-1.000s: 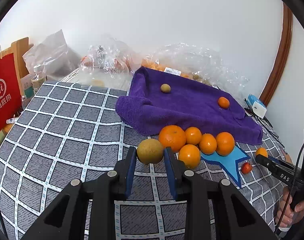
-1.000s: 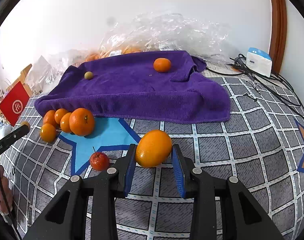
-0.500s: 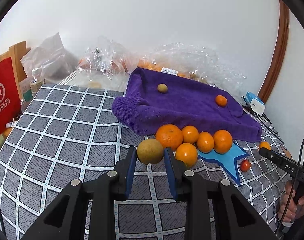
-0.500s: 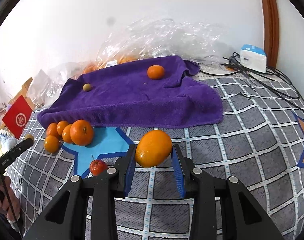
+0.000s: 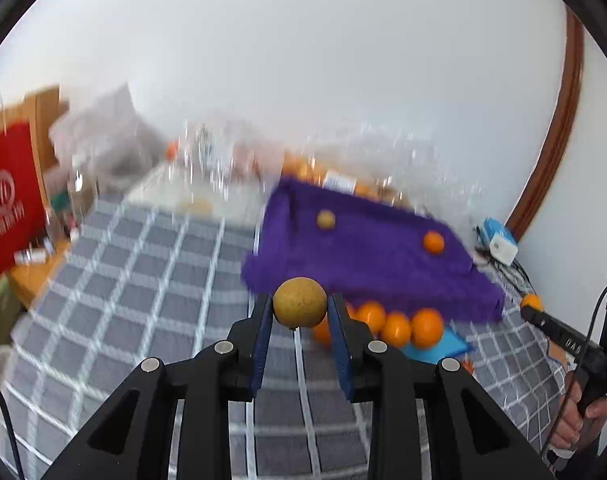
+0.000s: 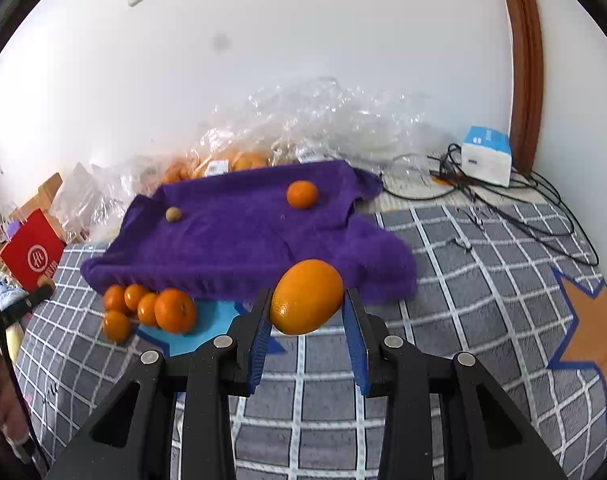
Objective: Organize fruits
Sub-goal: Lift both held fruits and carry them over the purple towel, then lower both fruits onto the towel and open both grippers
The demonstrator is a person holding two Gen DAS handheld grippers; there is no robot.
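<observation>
The left claw (image 5: 299, 308) is clenched on a brown round fruit (image 5: 300, 307), the right claw (image 6: 306, 300) on a big orange (image 6: 306, 297). Both fruits hang above the checked bedspread (image 6: 463, 280), with the purple towel (image 6: 243, 236) at twelve o'clock. Only the sides are pinched, so a jolt could roll either fruit free.

Fuzzy cloth towel (image 6: 239, 236); crinkly plastic bags (image 6: 323, 120)

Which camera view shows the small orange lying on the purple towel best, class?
The right wrist view: there the small orange is sharp and unobstructed on the purple towel. The left wrist view shows the same fruit smaller and smeared by motion blur, near the towel's right edge.
</observation>
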